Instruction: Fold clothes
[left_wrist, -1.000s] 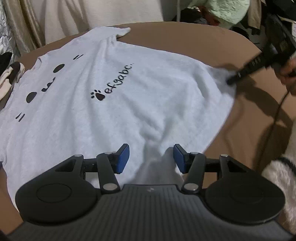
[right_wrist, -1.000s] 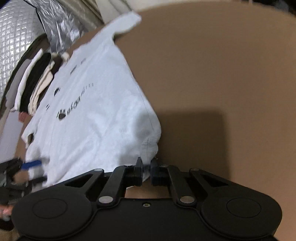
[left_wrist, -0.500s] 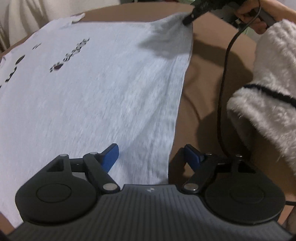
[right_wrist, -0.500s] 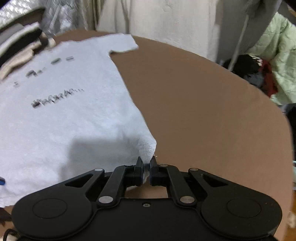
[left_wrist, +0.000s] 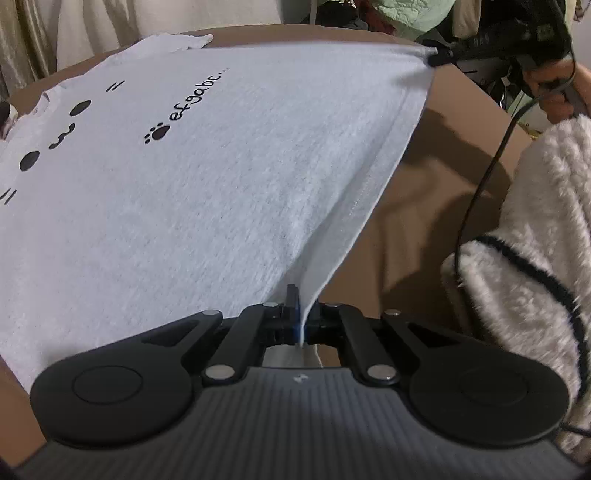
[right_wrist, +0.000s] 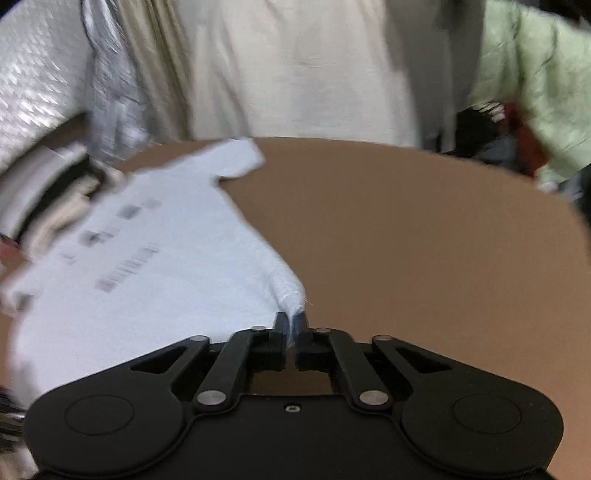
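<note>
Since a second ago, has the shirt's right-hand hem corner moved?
Yes. In the left wrist view the T-shirt corner held by the right gripper has gone from lying on the brown table to lifted toward its far edge.

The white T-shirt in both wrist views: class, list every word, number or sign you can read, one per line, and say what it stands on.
"efgabc..." – black script beside a black paw print on the white T-shirt, left wrist view.
The same print in the right wrist view – too blurred to read.
Small pale mark on the left gripper body – a logo, too small to read.
No numbers or brand names are legible anywhere else.
</note>
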